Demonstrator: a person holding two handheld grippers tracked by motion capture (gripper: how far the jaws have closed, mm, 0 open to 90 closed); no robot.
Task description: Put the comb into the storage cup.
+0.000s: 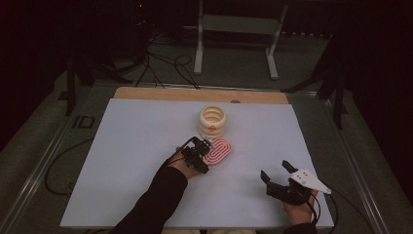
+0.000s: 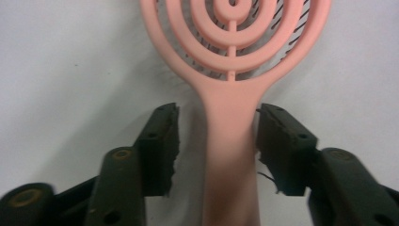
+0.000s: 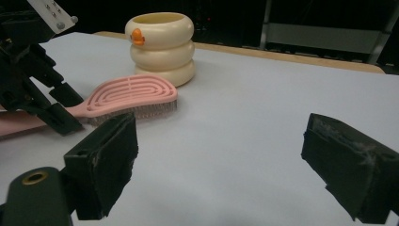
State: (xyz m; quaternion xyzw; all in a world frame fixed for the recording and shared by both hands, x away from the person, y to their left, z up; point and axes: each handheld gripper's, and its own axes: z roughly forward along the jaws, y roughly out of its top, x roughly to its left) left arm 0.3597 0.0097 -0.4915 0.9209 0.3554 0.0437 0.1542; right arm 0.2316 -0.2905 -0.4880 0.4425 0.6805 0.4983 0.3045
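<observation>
A pink hairbrush (image 1: 220, 150) with an oval ribbed head lies bristles down on the white tabletop, just in front of a cream ringed cup. My left gripper (image 1: 207, 144) is down at its handle. In the left gripper view the handle (image 2: 233, 141) runs between the two black jaws of the left gripper (image 2: 217, 113); the right pad meets its edge and a narrow gap shows at the left pad. My right gripper (image 1: 274, 169) rests near the front right of the table, open and empty (image 3: 219, 141), facing the brush (image 3: 131, 94).
The cream cup (image 1: 212, 121) of three stacked rings with an orange mark stands behind the brush (image 3: 162, 47). A wooden strip (image 1: 195, 94) edges the far side of the table. A metal stand (image 1: 238, 29) and cables lie on the floor beyond.
</observation>
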